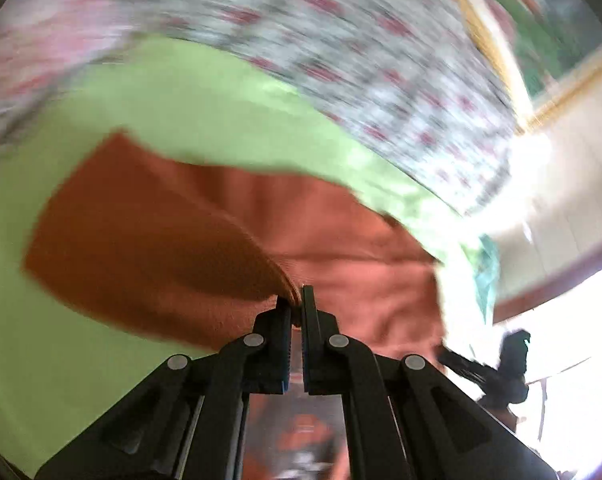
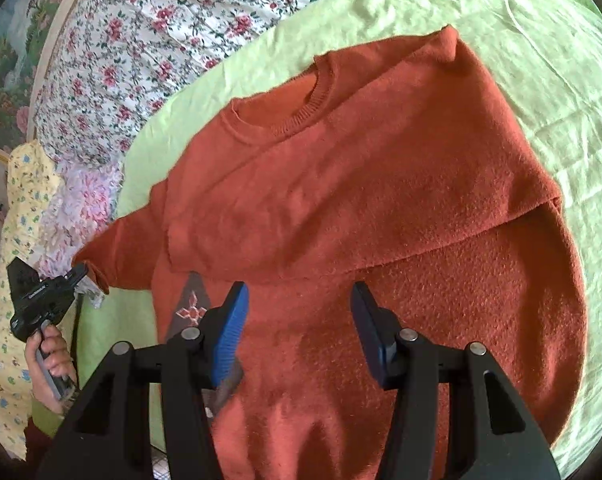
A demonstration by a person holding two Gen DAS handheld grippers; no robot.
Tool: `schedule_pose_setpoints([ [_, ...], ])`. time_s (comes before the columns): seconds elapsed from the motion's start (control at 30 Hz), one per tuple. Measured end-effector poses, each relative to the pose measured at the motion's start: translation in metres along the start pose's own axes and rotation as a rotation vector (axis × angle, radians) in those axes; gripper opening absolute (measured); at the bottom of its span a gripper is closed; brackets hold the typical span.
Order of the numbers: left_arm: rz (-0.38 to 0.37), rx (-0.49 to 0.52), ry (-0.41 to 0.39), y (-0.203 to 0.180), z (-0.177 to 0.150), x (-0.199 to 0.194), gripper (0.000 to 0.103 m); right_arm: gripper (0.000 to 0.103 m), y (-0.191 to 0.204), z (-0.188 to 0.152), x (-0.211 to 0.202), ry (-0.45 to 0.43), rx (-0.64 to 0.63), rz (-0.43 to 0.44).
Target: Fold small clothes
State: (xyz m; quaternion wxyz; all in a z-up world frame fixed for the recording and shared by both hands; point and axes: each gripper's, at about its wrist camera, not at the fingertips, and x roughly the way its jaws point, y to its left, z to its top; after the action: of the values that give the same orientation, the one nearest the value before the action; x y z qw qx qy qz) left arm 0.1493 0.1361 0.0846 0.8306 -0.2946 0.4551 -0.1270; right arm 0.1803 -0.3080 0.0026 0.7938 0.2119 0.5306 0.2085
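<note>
A small rust-orange sweater (image 2: 341, 208) lies on a light green sheet (image 2: 541, 80), collar toward the far side, one sleeve folded across its chest. My left gripper (image 1: 297, 304) is shut on the cuff of the other sleeve (image 1: 149, 240) and holds it lifted; in the right wrist view it (image 2: 77, 276) pinches the cuff (image 2: 97, 276) at the left. My right gripper (image 2: 299, 300) is open and empty, hovering over the sweater's lower body. It also shows in the left wrist view (image 1: 445, 354) at the right. The left wrist view is motion-blurred.
A floral quilt (image 2: 149, 32) lies beyond the green sheet. A yellow patterned cloth (image 2: 21, 208) and a pink flowered cloth (image 2: 81, 196) sit at the left. A small dark patch with a red design (image 2: 191, 308) shows on the sweater.
</note>
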Motion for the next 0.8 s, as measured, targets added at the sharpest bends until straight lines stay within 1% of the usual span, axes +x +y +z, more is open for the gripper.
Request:
schedule_pose_setpoints([
  [0.03,-0.031,0.018,0.019,-0.016,-0.004,0.011,0.001,0.054,-0.001,0.001,-0.003,-0.006,0.002,0.005],
  [0.1,-0.099,0.066,0.075,-0.06,-0.01,0.049,0.001,0.054,-0.004,0.003,-0.011,-0.023,0.009,0.013],
  [0.13,-0.119,0.082,0.097,-0.073,-0.013,0.063,0.001,0.054,-0.006,0.003,-0.015,-0.029,0.013,0.016],
  [0.23,-0.188,0.134,0.175,-0.127,-0.012,0.129,0.001,0.054,-0.019,0.003,-0.027,-0.052,0.039,0.015],
  [0.27,-0.2,0.143,0.193,-0.138,-0.015,0.142,0.001,0.054,-0.025,0.003,-0.03,-0.06,0.05,0.011],
  [0.33,-0.216,0.162,0.24,-0.165,-0.018,0.184,0.001,0.054,-0.041,0.002,-0.038,-0.076,0.081,0.003],
  [0.37,-0.22,0.169,0.255,-0.168,-0.026,0.193,0.001,0.054,-0.048,0.001,-0.042,-0.083,0.097,-0.003],
  [0.43,-0.214,0.179,0.279,-0.168,-0.031,0.216,0.001,0.054,-0.063,0.0,-0.049,-0.096,0.128,-0.017],
  [0.5,-0.198,0.172,0.312,-0.167,-0.036,0.244,0.002,0.054,-0.077,0.0,-0.053,-0.103,0.154,-0.026],
  [0.57,-0.168,0.162,0.346,-0.16,-0.042,0.26,0.002,0.054,-0.085,0.002,-0.054,-0.099,0.16,-0.035],
  [0.6,-0.159,0.154,0.357,-0.156,-0.043,0.266,0.006,0.054,-0.087,0.003,-0.053,-0.095,0.159,-0.037],
  [0.63,-0.159,0.141,0.364,-0.152,-0.044,0.266,0.014,0.057,-0.087,0.005,-0.052,-0.089,0.155,-0.039],
  [0.67,-0.158,0.131,0.369,-0.146,-0.044,0.264,0.02,0.059,-0.087,0.006,-0.05,-0.083,0.15,-0.042],
  [0.7,-0.162,0.122,0.371,-0.141,-0.045,0.259,0.03,0.065,-0.085,0.009,-0.047,-0.079,0.139,-0.047],
  [0.73,-0.165,0.115,0.367,-0.136,-0.046,0.25,0.037,0.067,-0.083,0.011,-0.044,-0.078,0.129,-0.048],
  [0.8,-0.157,0.111,0.335,-0.127,-0.047,0.228,0.04,0.068,-0.073,0.016,-0.036,-0.079,0.094,-0.034],
])
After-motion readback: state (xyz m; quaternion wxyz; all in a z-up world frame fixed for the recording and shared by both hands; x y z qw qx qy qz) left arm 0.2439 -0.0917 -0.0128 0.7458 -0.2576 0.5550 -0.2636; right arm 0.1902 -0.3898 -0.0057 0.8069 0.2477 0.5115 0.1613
